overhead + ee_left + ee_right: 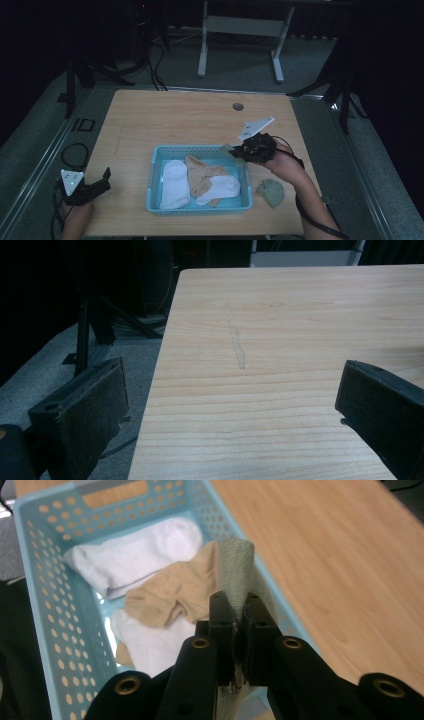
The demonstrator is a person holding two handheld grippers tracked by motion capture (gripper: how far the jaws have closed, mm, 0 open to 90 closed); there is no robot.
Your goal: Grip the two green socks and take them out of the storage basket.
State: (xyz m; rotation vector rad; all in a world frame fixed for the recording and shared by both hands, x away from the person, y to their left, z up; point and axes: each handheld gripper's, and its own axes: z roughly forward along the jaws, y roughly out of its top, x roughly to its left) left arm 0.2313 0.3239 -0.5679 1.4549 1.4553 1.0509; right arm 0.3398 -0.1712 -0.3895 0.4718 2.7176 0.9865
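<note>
The right claw (234, 611) pinches a grey-green sock (236, 562) over the blue basket (45, 600) rim, ready to drop it among the socks inside; the left claw (235, 405) idles spread over the bench (300, 315)

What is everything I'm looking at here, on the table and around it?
Light wooden table: one, centre of the room, with a round hole near its far edge.
Light blue perforated plastic basket: one, near the table's front edge.
White socks: two, inside the basket, one at its left, one at its right front.
Tan sock: one, in the basket between the white ones.
Grey-green sock: one, pinched over the basket's right rim.
Second grey-green sock: one, bunched on the table right of the basket.
White metal frame: one, on the floor beyond the table.
Left tongs: black, open, at the table's front left corner.
Right tongs: black, shut on the grey-green sock.
</note>
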